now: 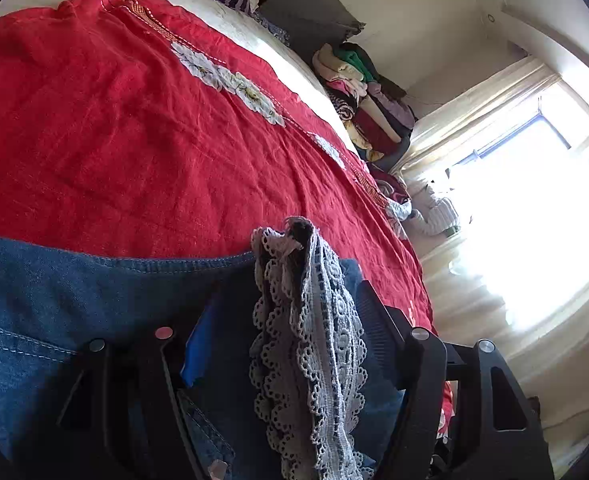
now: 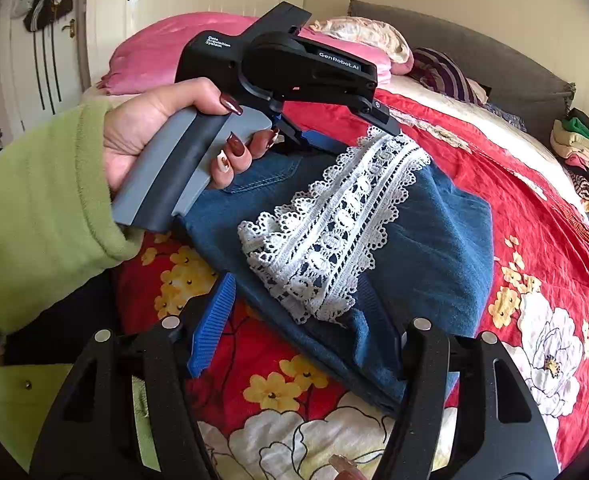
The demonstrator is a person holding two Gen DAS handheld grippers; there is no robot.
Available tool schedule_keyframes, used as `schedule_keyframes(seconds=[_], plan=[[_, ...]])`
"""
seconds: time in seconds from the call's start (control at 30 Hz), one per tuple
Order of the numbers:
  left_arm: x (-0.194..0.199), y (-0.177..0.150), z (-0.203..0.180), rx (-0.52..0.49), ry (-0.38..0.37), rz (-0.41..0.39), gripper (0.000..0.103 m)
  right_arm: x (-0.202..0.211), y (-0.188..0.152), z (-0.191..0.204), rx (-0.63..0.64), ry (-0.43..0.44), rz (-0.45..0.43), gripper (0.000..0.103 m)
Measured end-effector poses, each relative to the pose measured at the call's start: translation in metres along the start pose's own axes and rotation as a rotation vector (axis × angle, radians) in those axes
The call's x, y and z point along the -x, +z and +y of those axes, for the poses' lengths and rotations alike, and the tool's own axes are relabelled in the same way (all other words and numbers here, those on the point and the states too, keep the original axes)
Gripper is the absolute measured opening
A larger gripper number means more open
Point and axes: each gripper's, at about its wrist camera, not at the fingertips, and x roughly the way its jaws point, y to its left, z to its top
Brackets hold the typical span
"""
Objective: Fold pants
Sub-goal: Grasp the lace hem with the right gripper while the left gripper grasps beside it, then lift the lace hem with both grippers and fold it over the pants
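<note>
Two grippers stand over the folded pants (image 2: 434, 240), a blue denim bundle with a white lace trim (image 2: 326, 232) lying across its top, on the red flowered bedspread (image 2: 514, 184) of a bed. The left gripper (image 2: 346, 136), held in a hand (image 2: 154, 136) with a green sleeve, is at the far end of the lace; its jaws stand apart, the lace hem between them, not pressed. The right gripper (image 2: 306, 320) is at the near end, jaws also apart around the denim edge, without pinching it. A pile of clothes (image 1: 366, 100) sits beside the bed, near the window
</note>
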Motion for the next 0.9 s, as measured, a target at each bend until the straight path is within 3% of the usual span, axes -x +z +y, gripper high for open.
schedule_keyframes(seconds=[0.03,0.1,0.13,0.17,0.33,0.43,0.57,0.8,0.87,0.9], plan=[[-0.002,0.0,0.0,0.0,0.001,0.003,0.065,0.001,0.0,0.001,-0.006,0.004,-0.002,0.052],[-0.007,0.0,-0.001,-0.004,0.007,0.006,0.065,0.0,-0.001,0.001,-0.002,0.008,0.004,0.035],[-0.007,0.0,-0.001,-0.007,0.01,0.007,0.065,-0.004,-0.001,0.001,0.013,0.017,0.021,0.012],[-0.008,0.0,-0.001,-0.012,0.012,0.009,0.065,-0.007,0.0,0.002,0.018,0.031,0.032,0.009],[-0.018,0.0,-0.005,-0.03,0.034,0.014,0.065,-0.004,0.016,0.009,0.001,0.076,-0.012,0.009],[-0.017,0.0,-0.002,-0.038,0.037,0.017,0.065,-0.015,0.014,0.019,0.053,0.028,0.035,0.02],[-0.019,0.001,-0.002,-0.046,0.048,0.023,0.065,-0.006,0.013,0.024,0.072,0.03,0.001,0.038],[-0.026,0.006,-0.005,-0.04,0.083,0.043,0.063,-0.026,0.008,0.031,0.077,0.002,0.063,0.039],[-0.032,0.011,-0.007,-0.04,0.092,0.047,0.055,-0.029,0.008,0.023,0.036,0.018,0.061,0.029],[-0.034,0.012,-0.008,-0.038,0.095,0.048,0.042,-0.028,0.008,0.019,0.005,0.037,0.06,0.026]])
